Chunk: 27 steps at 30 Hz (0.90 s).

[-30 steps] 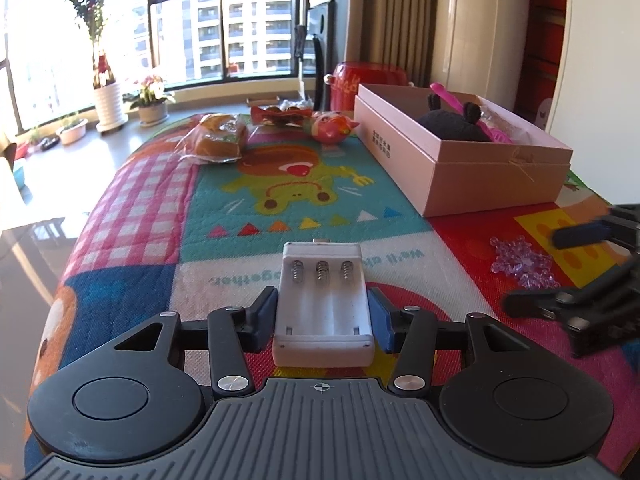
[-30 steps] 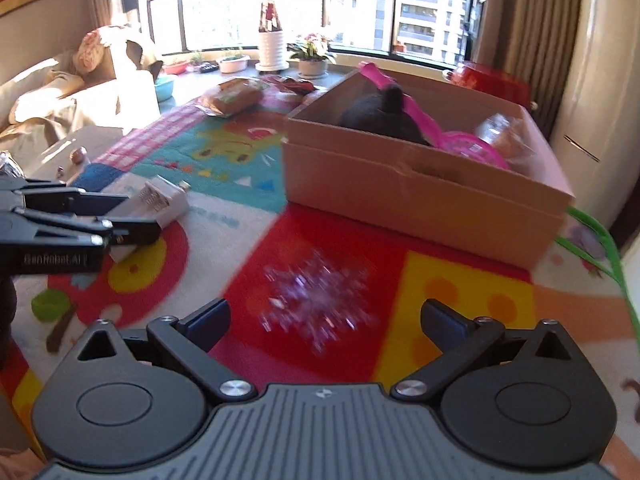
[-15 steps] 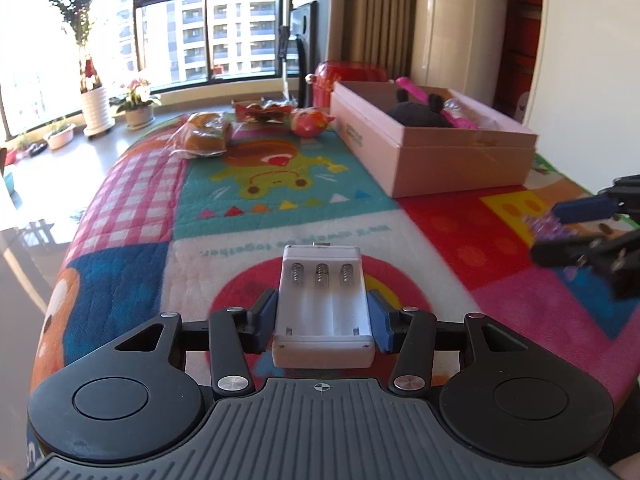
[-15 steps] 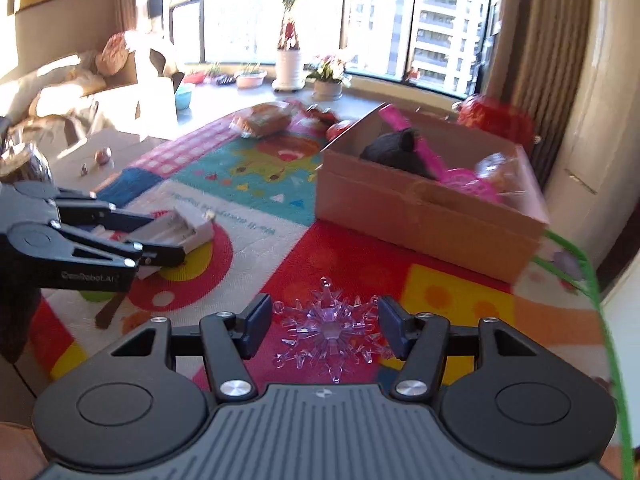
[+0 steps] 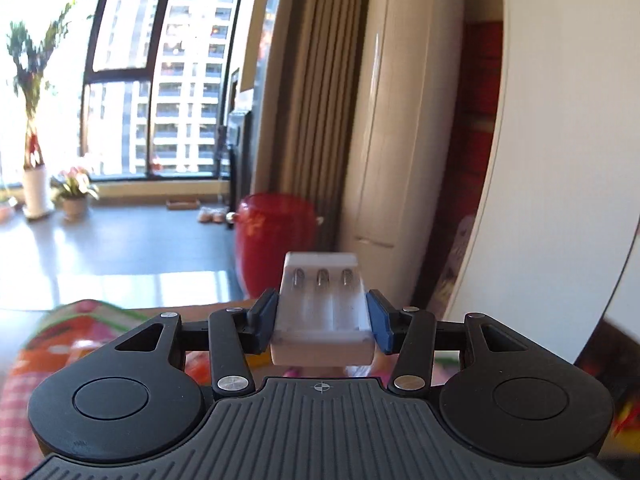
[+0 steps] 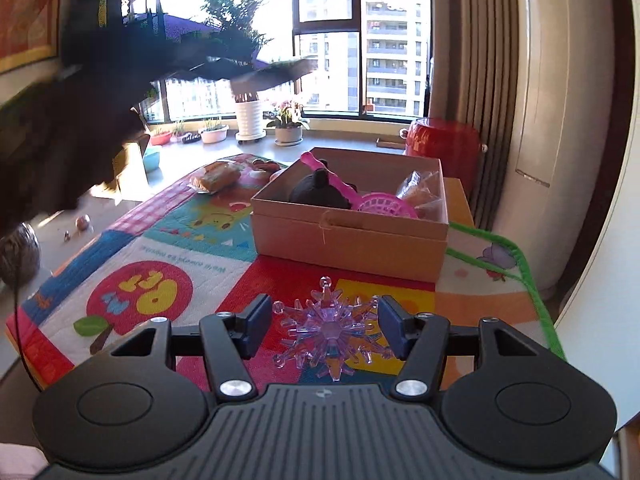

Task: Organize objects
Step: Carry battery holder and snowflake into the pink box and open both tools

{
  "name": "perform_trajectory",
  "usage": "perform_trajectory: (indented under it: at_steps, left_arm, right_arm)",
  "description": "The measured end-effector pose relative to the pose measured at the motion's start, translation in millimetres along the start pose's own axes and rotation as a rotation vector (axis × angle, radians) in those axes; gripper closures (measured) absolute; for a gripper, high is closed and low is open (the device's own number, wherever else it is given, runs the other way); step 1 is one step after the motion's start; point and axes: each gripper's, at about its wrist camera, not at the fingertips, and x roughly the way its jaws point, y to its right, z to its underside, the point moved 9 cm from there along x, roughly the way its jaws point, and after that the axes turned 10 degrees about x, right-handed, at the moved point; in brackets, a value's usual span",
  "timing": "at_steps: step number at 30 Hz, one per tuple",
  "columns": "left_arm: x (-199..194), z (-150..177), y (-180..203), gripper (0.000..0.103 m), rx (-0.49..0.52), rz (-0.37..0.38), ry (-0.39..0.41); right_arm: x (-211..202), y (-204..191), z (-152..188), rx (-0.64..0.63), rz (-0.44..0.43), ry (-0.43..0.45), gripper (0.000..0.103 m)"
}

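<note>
While I carry both things toward the cardboard box (image 6: 352,236), I want to keep my hands slow and steady. My left gripper (image 5: 323,322) squeezes a white battery holder (image 5: 323,312) between its blue pads, up in the air with its springs at the far end. My right gripper (image 6: 325,330) has a purple plastic snowflake (image 6: 330,332) between its pads. The spikes reach both pads, so I think it is held, but only by thin tips.

The box sits far from me on the mat, a little to the right, and it is open on top. A black soft toy (image 6: 318,192), a pink basket (image 6: 386,206) and a bag of snacks (image 6: 420,188) lie in it already. I think the best way is to go over the near wall, find a free spot, come down low and only then let go. The snowflake could slip or snap if I squeeze hard. A dark blur at the upper left of the right view is probably my other gripper, so I must not bump the two together.

The table wears a bright cartoon mat (image 6: 168,264). Wrapped bread (image 6: 216,178) lies at the far end. Behind are big windows, potted plants (image 6: 288,120), a red stool (image 5: 276,240) and brown curtains (image 5: 316,92).
</note>
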Motion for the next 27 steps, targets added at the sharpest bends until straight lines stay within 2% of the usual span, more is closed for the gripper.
perform_trajectory:
  at_steps: [1,4,7,10,15,19,22,23,24,26,27]
  left_arm:
    - [17.8,-1.1,-0.2,0.048,-0.001,-0.001,-0.019]
    - [47.6,10.6,-9.9,0.052,-0.034,-0.073,-0.046]
    - [41.8,30.5,-17.7,0.052,-0.110,-0.031,-0.023]
    - [22.1,54.5,-23.4,0.052,-0.100,-0.034,-0.029]
    - [-24.6,102.3,-34.1,0.052,-0.095,-0.022,-0.065]
    - [-42.2,139.0,-49.8,0.052,-0.119,-0.057,-0.150]
    - [-47.0,159.2,-69.0,0.052,-0.140,-0.090,-0.192]
    - [-49.8,164.0,-74.7,0.052,-0.144,-0.101,-0.193]
    - [-53.0,168.4,-79.9,0.052,-0.147,-0.109,-0.192]
    - [-55.7,175.2,-90.4,0.052,-0.161,-0.114,-0.191]
    - [-54.8,176.8,-94.5,0.052,-0.175,-0.112,-0.194]
  right_arm:
    - [1.2,3.0,0.7,0.010,0.002,-0.004,0.045]
    - [5.2,14.0,2.4,0.029,0.029,-0.018,0.045]
    - [4.6,26.3,0.9,0.047,0.049,-0.020,0.045]
    - [4.6,36.2,-12.1,0.071,0.048,-0.022,0.045]
    - [7.2,36.6,-87.5,0.092,0.017,0.076,0.045]
    - [41.9,27.4,-160.7,0.099,0.022,0.144,0.043]
    - [78.8,25.4,-193.1,0.110,0.075,0.152,0.028]
    - [88.6,26.8,-197.3,0.106,0.109,0.154,0.028]
    - [94.7,27.4,-197.1,0.097,0.134,0.149,0.027]
    - [100.8,30.7,-187.1,0.091,0.155,0.138,0.018]
    - [101.5,33.3,-179.1,0.092,0.167,0.131,0.016]
